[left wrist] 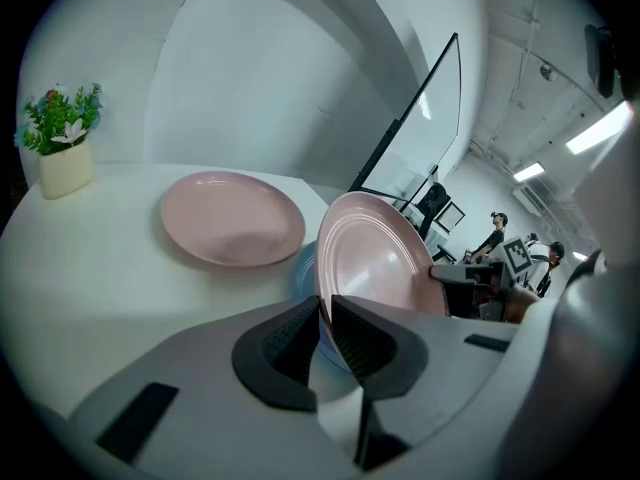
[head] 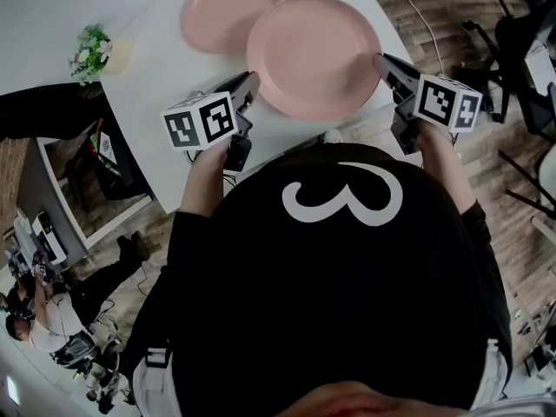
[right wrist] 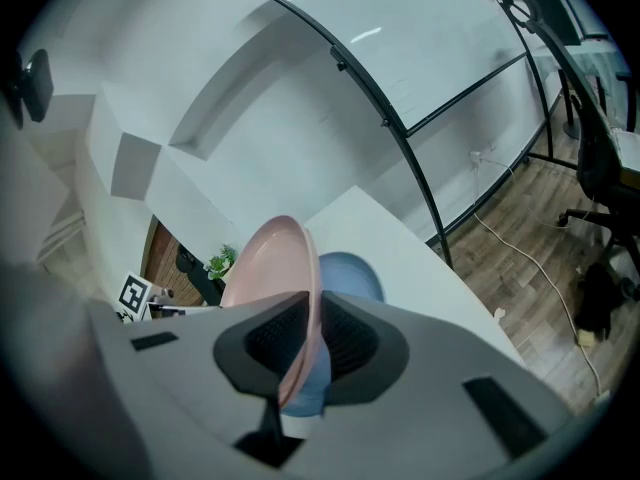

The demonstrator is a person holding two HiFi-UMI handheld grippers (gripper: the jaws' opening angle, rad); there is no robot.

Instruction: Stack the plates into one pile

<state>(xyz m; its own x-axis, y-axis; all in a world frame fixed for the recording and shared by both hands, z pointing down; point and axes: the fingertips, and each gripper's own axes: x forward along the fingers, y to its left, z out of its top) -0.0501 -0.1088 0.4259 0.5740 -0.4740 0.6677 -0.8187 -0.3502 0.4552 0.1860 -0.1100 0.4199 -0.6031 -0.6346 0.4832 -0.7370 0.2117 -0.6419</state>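
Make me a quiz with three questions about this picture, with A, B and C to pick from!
1. Where is the plant?
A: on the floor. B: on the table. C: on a chair.

2. What colour is the plate in the left tongs?
A: green. B: yellow. C: pink.

3. How do the left tongs stand?
A: shut on the plate's rim. B: wide open. C: lying on the table.

Answers:
1 B, its pot stands at the table's corner.
2 C, the plate looks pink in every view.
3 A, the two pads press the rim from both sides.
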